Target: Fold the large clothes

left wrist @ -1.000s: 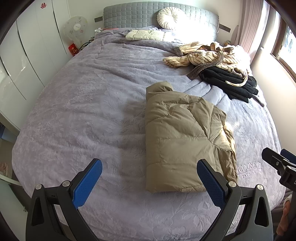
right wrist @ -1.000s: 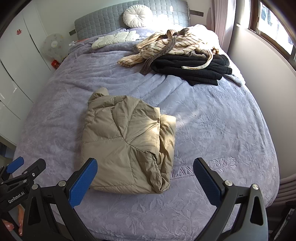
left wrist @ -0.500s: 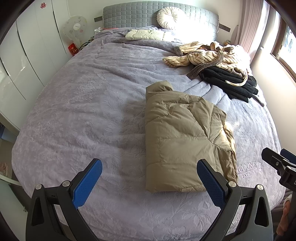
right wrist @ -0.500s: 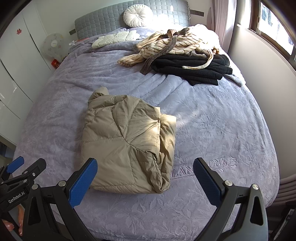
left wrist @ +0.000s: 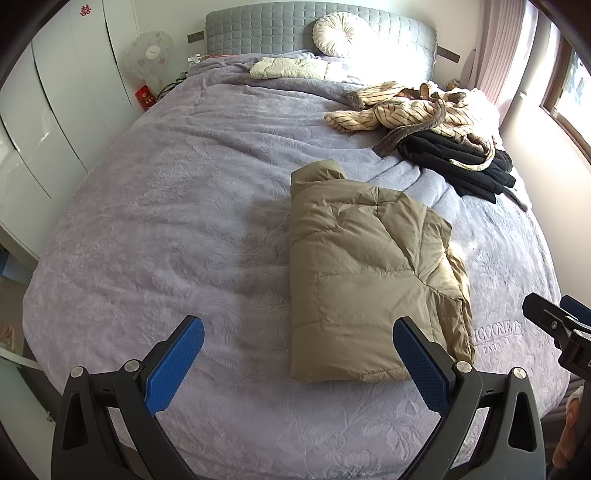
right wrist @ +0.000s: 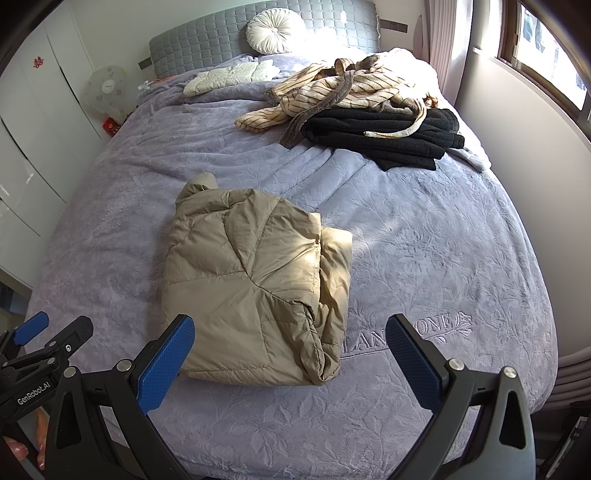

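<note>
Nothing had shifted over the last second: my left jaws (left wrist: 297, 363) and right jaws (right wrist: 288, 360) stayed wide and empty, hovering near the khaki puffer jacket (right wrist: 255, 284) lying folded on the bed (right wrist: 424, 236), so this fold looked finished

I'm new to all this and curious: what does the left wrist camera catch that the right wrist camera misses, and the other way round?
Only the left view: the left gripper seen along its own open fingers, and more of the white wardrobe.

Only the right view: the right gripper head-on, open, and the full embroidered lettering on the bedspread.

Both: the folded tan puffer jacket, striped garment over black clothes, round cushion, fan.
</note>
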{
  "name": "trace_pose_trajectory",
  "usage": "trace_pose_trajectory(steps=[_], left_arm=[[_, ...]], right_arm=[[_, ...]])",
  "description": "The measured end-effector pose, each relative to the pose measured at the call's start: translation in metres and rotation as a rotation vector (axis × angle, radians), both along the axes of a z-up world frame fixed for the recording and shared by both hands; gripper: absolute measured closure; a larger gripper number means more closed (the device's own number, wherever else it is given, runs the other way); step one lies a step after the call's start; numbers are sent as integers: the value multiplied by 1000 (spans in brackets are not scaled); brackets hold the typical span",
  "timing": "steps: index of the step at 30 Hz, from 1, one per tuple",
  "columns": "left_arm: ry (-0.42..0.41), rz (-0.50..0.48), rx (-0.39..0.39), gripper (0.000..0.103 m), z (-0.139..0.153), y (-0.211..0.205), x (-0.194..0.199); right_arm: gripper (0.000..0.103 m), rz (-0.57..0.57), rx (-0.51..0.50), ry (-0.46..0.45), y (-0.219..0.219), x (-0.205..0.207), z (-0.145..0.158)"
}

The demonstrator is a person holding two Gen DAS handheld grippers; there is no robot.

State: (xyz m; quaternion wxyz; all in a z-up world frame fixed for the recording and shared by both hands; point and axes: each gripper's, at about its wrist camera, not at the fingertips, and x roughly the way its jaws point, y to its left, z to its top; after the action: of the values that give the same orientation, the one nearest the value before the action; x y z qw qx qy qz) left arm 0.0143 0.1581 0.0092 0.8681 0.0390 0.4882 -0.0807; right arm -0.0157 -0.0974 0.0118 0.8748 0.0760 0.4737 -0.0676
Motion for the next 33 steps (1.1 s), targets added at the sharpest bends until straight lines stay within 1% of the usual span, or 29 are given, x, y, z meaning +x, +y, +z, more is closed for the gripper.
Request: trace_pose_trajectory(steps=[23, 33], left_arm=[[0, 2, -2, 1, 1, 0, 1], [4, -2, -4, 1, -4, -1, -4]], right_arm=[[0, 2, 0, 1, 1, 0, 0], [0, 2, -1, 6, 3, 0, 2]])
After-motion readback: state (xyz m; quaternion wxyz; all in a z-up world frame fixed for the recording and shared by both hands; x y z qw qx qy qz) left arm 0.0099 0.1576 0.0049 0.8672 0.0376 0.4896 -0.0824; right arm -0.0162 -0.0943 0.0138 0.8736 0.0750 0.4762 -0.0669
